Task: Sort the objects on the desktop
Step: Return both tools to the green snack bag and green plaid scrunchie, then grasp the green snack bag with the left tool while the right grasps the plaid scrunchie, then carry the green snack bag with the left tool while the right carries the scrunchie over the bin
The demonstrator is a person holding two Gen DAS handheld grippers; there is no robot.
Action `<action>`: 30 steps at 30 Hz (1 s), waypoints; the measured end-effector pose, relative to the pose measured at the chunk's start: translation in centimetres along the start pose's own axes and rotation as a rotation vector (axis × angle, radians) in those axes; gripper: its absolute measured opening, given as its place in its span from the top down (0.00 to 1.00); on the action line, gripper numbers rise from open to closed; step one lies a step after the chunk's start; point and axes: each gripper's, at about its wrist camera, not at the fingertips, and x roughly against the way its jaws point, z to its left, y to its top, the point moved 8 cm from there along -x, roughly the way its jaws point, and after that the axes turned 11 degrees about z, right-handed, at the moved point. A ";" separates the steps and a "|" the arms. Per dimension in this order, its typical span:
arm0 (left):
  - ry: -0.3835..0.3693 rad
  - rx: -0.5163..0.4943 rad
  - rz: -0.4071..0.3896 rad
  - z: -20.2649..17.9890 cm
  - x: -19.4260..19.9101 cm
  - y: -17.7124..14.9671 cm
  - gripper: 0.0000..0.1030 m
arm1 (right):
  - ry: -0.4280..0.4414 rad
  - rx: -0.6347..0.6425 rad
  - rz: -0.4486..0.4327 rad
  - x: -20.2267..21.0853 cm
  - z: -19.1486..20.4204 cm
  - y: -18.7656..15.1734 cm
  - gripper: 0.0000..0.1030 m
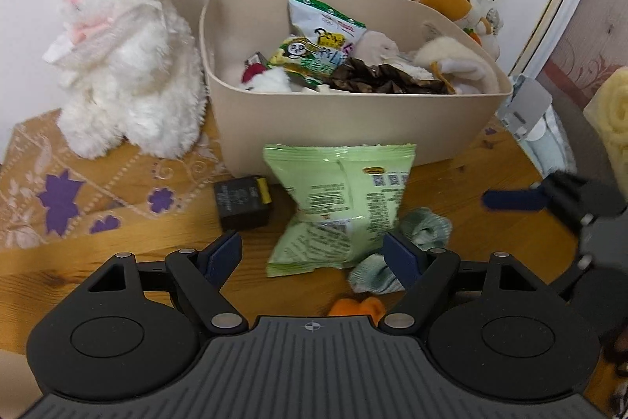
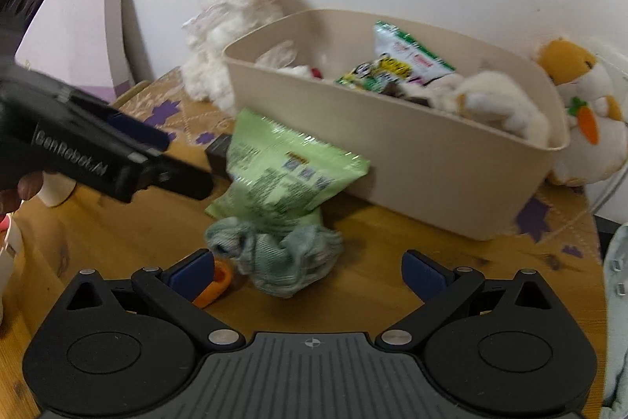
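My left hand-held gripper (image 1: 312, 254) is spread wide with nothing between its jaws. The green snack bag (image 1: 337, 203) stands crumpled on the wooden surface (image 1: 471, 242) right ahead of it, the bag's lower end reaching in between my two blue pads (image 1: 221, 252). A pale green cloth (image 1: 396, 254) lies bunched against the bag's right side, touching my right-hand pad, and a small orange thing (image 1: 355, 307) peeks out just below it, close to the gripper body. A black box (image 1: 243, 203) sits left of the bag.

My right hand-held gripper (image 2: 308, 268) is also wide open and empty. The cloth sits just in front of it, a little left of centre between the pads, with the snack bag leaning behind it and the orange thing touching my left pad.

Behind everything stands the beige bin (image 1: 353, 128), holding snack packets and soft toys. A white plush rabbit (image 1: 125, 65) sits to the bin's left.
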 end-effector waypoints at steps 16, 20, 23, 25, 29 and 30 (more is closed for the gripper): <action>-0.035 0.022 0.041 -2.4 -5.5 3.0 0.25 | -0.029 -0.031 0.033 -3.6 0.4 0.1 0.30; -0.063 0.027 0.039 -2.1 -5.8 3.1 0.31 | 0.006 -0.041 0.039 -3.7 0.2 -0.2 0.49; -0.071 0.030 0.039 -1.8 -5.7 3.2 0.35 | 0.024 -0.041 0.033 -3.5 0.0 -0.3 0.61; -0.072 0.037 0.039 -1.7 -5.6 3.3 0.38 | 0.050 -0.045 0.034 -3.3 0.0 -0.5 0.74; -0.057 0.041 0.033 -1.5 -5.1 2.9 0.39 | 0.052 -0.040 0.032 -2.9 -0.1 -0.9 0.79; -0.055 0.042 0.032 -1.4 -5.0 2.8 0.39 | 0.051 -0.044 0.030 -2.8 0.0 -1.0 0.80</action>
